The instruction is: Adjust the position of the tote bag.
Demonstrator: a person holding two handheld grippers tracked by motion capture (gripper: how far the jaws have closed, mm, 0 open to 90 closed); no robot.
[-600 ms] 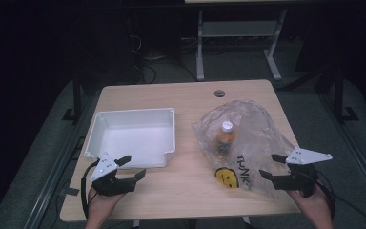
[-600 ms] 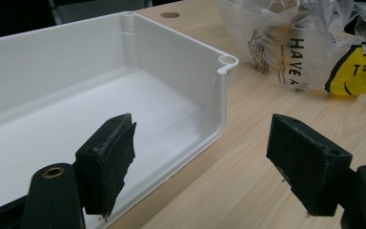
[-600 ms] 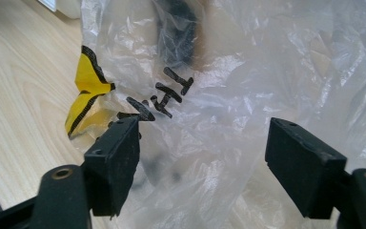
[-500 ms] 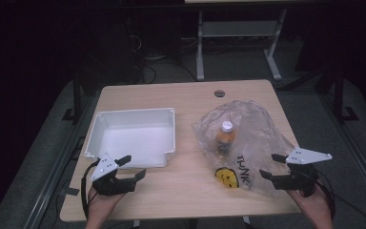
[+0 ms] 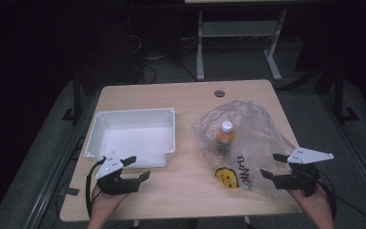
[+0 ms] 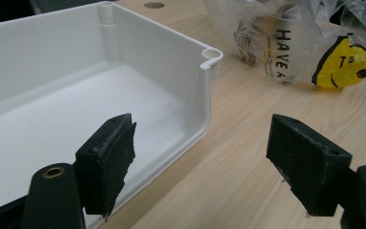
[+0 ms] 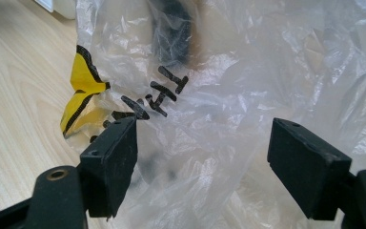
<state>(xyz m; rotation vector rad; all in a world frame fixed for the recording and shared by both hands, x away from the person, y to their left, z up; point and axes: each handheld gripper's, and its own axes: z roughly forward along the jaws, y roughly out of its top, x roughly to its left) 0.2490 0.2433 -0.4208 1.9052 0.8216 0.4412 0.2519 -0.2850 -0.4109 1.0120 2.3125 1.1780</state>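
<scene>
thin clear plastic bag [image 5: 248,138]: soft, slippery, bottle [image 5: 225,137] weighs it; we pinch near edge. right gripper [image 5: 277,168], left gripper [image 5: 134,169] both wide, empty.

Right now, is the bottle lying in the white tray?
No, the bottle sits inside the clear plastic bag, beside the white tray.

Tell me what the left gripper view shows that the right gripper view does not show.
The left gripper view alone shows the white tray from close by, with bare floor and a rounded corner post, and a round hole in the table. The right gripper view alone shows a dark shape behind the film, high up. Both show the clear plastic bag, its yellow smiley print and black lettering, the wooden tabletop, and a pair of black jaws standing open: the left gripper over the tray's edge, the right gripper at the bag.
</scene>
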